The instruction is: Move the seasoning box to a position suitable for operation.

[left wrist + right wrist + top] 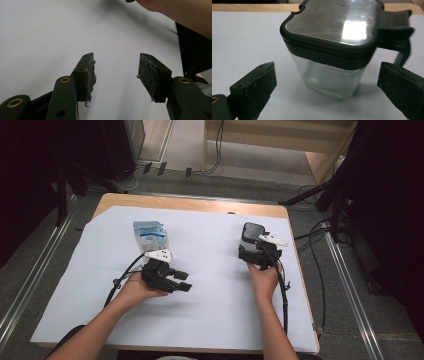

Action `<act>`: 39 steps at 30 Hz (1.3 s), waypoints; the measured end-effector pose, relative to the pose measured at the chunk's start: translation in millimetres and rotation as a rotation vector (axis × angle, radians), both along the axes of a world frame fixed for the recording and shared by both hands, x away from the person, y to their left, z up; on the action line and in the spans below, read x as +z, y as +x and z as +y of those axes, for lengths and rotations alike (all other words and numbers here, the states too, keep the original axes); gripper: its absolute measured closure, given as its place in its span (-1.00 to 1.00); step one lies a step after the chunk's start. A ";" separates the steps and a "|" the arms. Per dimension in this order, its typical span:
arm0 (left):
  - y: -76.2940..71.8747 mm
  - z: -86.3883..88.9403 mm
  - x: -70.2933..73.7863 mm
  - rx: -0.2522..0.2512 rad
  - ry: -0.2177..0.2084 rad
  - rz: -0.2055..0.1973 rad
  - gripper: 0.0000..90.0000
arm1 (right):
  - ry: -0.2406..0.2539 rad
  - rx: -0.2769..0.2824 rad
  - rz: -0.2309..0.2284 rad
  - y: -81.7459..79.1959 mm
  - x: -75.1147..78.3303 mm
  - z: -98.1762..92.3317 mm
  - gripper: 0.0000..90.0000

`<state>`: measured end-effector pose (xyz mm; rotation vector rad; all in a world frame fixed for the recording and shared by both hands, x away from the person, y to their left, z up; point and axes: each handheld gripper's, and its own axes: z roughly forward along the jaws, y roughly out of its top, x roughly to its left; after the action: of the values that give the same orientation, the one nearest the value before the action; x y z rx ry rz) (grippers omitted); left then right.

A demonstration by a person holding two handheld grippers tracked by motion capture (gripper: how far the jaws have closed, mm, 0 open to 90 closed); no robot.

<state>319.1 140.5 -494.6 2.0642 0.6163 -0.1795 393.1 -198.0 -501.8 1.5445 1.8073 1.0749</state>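
Observation:
A clear glass container with a black-rimmed lid and a side handle stands on the white sheet at the right. My right gripper is just in front of it. In the right gripper view the container stands between and slightly beyond the wide-apart pads, and neither pad touches it. My left gripper rests low over the sheet at the left centre, pointing right. Its jaws are open with nothing between them. A blue and white pouch lies just beyond the left hand.
A white paper sheet covers the wooden table. The other forearm shows at the top right of the left gripper view. Cables and dark stands surround the table on the floor.

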 end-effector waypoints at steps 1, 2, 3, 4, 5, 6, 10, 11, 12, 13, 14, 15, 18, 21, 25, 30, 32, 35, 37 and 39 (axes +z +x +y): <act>0.8 -0.5 0.2 -0.005 0.000 -0.002 0.06 | 0.002 -0.001 0.000 2.0 -1.0 1.7 -0.94; 1.1 -1.1 0.2 -0.008 -0.003 0.000 0.06 | 0.003 -0.002 0.000 3.9 -1.9 3.4 -0.94; 1.6 -1.4 0.2 -0.011 -0.002 0.000 0.06 | 0.005 -0.010 0.002 5.2 -2.8 5.2 -0.94; 1.7 -2.0 0.1 -0.010 -0.003 0.001 0.06 | 0.010 -0.014 -0.004 6.7 -3.8 6.4 -0.93; 1.9 -2.2 0.0 -0.012 -0.002 0.001 0.06 | 0.014 -0.020 -0.005 8.2 -4.7 7.5 -0.93; 1.9 -2.4 -0.1 -0.012 -0.003 0.002 0.06 | 0.009 -0.029 -0.003 10.1 -5.5 8.5 -0.93; 1.5 -2.2 0.1 -0.010 -0.001 0.002 0.06 | 0.007 -0.062 -0.008 16.2 -7.4 12.2 -0.95; 1.3 -2.1 0.1 -0.009 0.000 0.001 0.06 | 0.004 -0.070 -0.010 17.7 -7.4 13.2 -0.96; 1.1 -2.1 0.2 -0.009 0.002 0.000 0.06 | 0.003 -0.078 -0.013 19.8 -7.7 13.8 -0.96; 0.8 -2.1 0.3 -0.008 0.003 0.000 0.06 | 0.006 -0.085 -0.013 21.0 -7.9 14.2 -0.96; 0.4 -2.1 0.5 -0.009 0.007 0.001 0.06 | 0.005 -0.096 -0.018 24.7 -9.0 15.1 -0.95; 0.1 -2.2 0.6 -0.009 0.010 -0.003 0.05 | 0.008 -0.103 -0.019 25.9 -9.4 15.2 -0.95; -1.0 -2.3 0.8 -0.013 0.014 -0.004 0.05 | 0.012 -0.111 -0.019 29.2 -10.4 15.5 -0.95; -1.8 -2.1 0.9 -0.012 0.024 -0.005 0.05 | 0.023 -0.124 -0.016 33.5 -10.8 15.8 -0.94; -2.9 -1.6 1.0 -0.009 0.027 -0.007 0.05 | 0.025 -0.131 -0.006 38.4 -10.2 15.9 -0.95; -3.9 -0.3 1.0 -0.010 0.033 -0.006 0.05 | 0.023 -0.133 -0.010 41.7 -12.5 14.4 -0.85; -4.1 0.3 1.4 -0.009 0.034 -0.010 0.05 | 0.020 -0.136 -0.006 41.6 -13.1 14.3 -0.84; -4.2 1.0 1.1 -0.006 0.031 -0.005 0.05 | -0.003 -0.127 -0.011 40.9 -12.3 14.4 -0.80; -4.0 1.2 1.0 -0.004 0.032 -0.007 0.05 | -0.021 -0.125 -0.021 39.6 -11.1 14.3 -0.75; -4.1 1.2 1.1 -0.004 0.030 -0.005 0.05 | -0.038 -0.116 -0.026 38.4 -10.3 13.1 -0.72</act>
<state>315.0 141.7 -493.5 2.0940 0.6155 -0.1675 431.5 -185.0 -512.0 1.5841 1.6894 0.9959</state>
